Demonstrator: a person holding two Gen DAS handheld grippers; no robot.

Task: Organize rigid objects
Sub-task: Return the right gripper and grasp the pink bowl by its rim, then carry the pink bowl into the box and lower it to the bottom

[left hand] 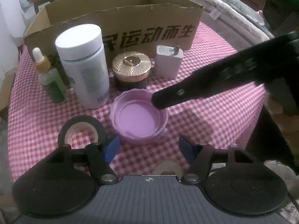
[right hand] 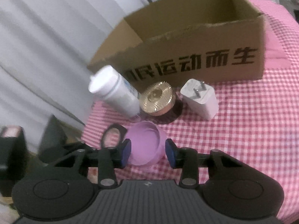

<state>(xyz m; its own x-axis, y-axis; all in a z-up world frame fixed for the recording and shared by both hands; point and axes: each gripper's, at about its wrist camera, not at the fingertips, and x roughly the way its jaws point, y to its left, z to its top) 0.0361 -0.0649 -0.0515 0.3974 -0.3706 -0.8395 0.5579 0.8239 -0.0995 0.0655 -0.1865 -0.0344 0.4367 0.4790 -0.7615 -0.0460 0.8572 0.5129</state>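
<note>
A purple round lid (left hand: 139,119) lies hollow side up on the pink checked cloth (left hand: 205,121). My left gripper (left hand: 149,149) is open just in front of it, with its blue pads (left hand: 112,147) short of the near rim. My right gripper (right hand: 147,150) straddles the purple lid (right hand: 144,145), with its pads (right hand: 126,150) close beside the lid's sides and a thin gap showing on the right. In the left wrist view one black finger of the right gripper (left hand: 168,97) reaches over the lid's far right rim. Behind it stands an open cardboard box (left hand: 121,18).
In a row before the box (right hand: 186,37) stand a green dropper bottle (left hand: 50,78), a white bottle (left hand: 84,65), a gold-lidded jar (left hand: 131,69) and a white charger (left hand: 169,61). A black tape roll (left hand: 81,128) lies left of the lid. Folded towels (left hand: 233,13) lie far right.
</note>
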